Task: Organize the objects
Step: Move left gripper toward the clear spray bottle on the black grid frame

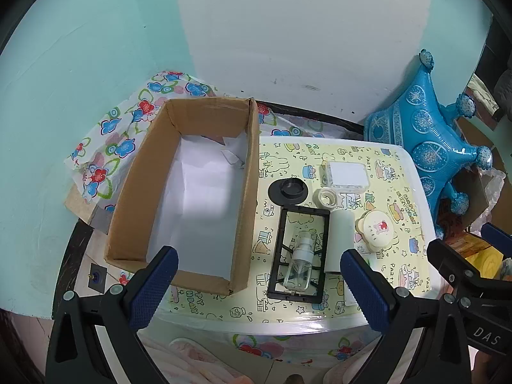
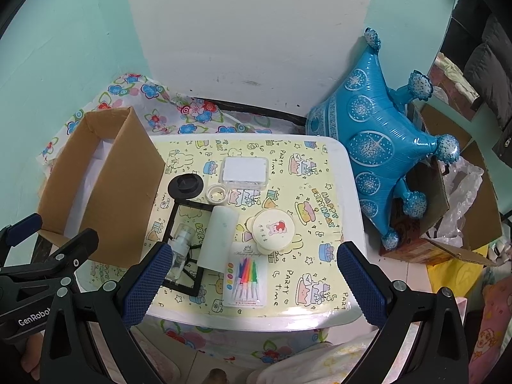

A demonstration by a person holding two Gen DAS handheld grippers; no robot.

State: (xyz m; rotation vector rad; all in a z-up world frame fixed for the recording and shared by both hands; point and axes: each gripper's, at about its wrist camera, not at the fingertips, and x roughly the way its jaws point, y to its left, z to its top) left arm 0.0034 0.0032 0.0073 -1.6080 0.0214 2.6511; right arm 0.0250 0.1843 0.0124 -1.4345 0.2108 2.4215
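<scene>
Both grippers hover above the near edge of the worktop (image 2: 323,316), the left gripper (image 1: 256,291) and the right gripper (image 2: 254,284) each with fingers spread wide and holding nothing; nothing has gone into the cardboard box (image 1: 134,192) yet, which stands at the left and shows only white paper lining.

The things to sort sit crowded just right of the box: a clear spray bottle (image 1: 299,264) lies across a thin black frame (image 1: 275,249); a white cylinder (image 2: 217,240) rests partly on that frame's right edge; a round cream case (image 2: 272,228) overlaps the top of a candle pack (image 2: 244,280); a black round lid (image 1: 288,190), a small white jar (image 1: 327,197) and a clear square box (image 1: 347,174) sit behind.

The likely trouble is the crowding; closing on the bottle could catch the frame beneath and drag it, and a nudge may send the cylinder rolling toward the near edge; the bottle looks smooth and could slip from a shallow pinch; the flat candle pack offers little edge to grip while the case sits on it.

The worktop is a white surface under a glossy yellow party-print sheet, which may slide; it stands against a pale green and white wall, with floral cloth behind the box and a blue foil balloon (image 2: 377,140) leaning at the right.
</scene>
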